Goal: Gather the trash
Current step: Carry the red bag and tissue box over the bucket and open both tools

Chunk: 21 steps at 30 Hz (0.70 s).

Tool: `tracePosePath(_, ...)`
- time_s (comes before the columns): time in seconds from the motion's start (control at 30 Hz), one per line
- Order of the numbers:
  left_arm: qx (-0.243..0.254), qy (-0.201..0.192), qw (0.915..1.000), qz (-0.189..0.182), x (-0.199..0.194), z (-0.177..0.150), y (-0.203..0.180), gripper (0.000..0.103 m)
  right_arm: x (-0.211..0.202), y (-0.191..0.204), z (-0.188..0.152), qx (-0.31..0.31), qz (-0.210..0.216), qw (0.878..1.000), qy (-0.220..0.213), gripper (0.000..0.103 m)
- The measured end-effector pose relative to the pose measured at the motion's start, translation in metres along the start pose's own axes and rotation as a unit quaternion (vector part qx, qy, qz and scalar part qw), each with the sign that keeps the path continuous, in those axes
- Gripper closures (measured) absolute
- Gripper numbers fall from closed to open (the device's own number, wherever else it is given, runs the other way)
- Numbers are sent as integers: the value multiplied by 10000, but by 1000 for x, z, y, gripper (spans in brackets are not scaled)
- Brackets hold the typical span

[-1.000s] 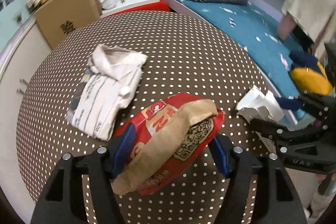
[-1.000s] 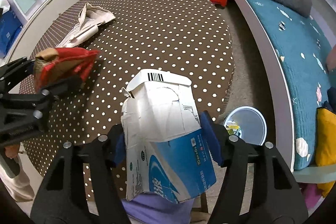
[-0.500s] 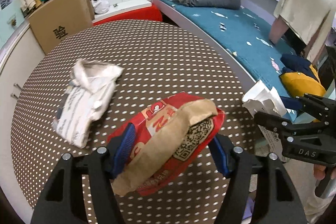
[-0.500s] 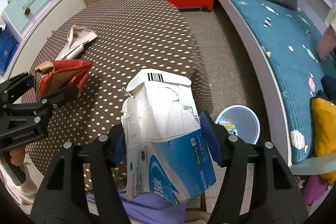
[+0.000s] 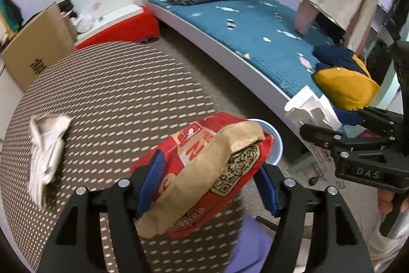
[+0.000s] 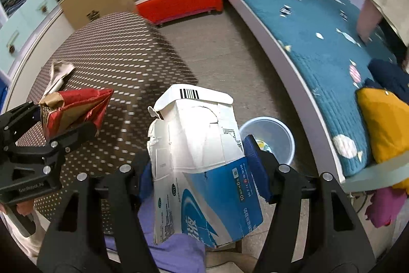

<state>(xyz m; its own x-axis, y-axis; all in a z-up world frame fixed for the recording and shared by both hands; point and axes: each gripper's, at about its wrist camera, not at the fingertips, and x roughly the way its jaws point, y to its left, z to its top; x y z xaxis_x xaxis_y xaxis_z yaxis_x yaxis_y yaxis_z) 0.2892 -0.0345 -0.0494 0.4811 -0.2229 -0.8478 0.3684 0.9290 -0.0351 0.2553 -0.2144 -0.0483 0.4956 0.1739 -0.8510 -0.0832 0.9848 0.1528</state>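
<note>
Right gripper (image 6: 202,170) clamped on a torn blue-and-white carton (image 6: 199,157), above floor beside a pale blue bin (image 6: 278,127) — left gripper (image 6: 61,119) holding a red-and-brown bag (image 6: 74,110) over the dotted table (image 6: 115,55).

Left wrist view: looks forward along its fingers (image 5: 149,181), from above the worktop's (image 5: 110,94) near right edge, toward the bed (image 5: 245,24).
Right wrist view: close above the floor bin (image 6: 276,129), facing the bed (image 6: 319,24).
Shared: worktop (image 6: 112,47), bin (image 5: 277,145), bed, and each other's gripper.
</note>
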Motion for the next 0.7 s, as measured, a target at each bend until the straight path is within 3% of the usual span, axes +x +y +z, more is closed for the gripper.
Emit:
tracePosePath(0.27, 460, 181, 9983, -302, 26, 21, -61, 37, -7, -62, -13, 583, -274, 9979, 18, 40)
tracePosePath(0.4, 736, 232, 9966, -276, 42, 30, -97, 37, -7, -92, -23, 869, -393, 9954, 47, 40)
tracePosePath(0.5, 855, 430, 9940, -532, 56, 34, -120, 37, -7, -118, -33, 1179, -472, 9919, 71, 40)
tracePosePath(0.7, 1134, 758, 9890, -577, 90, 36, -158, 37, -3, -162, -48, 1669, -599, 9840, 165, 39)
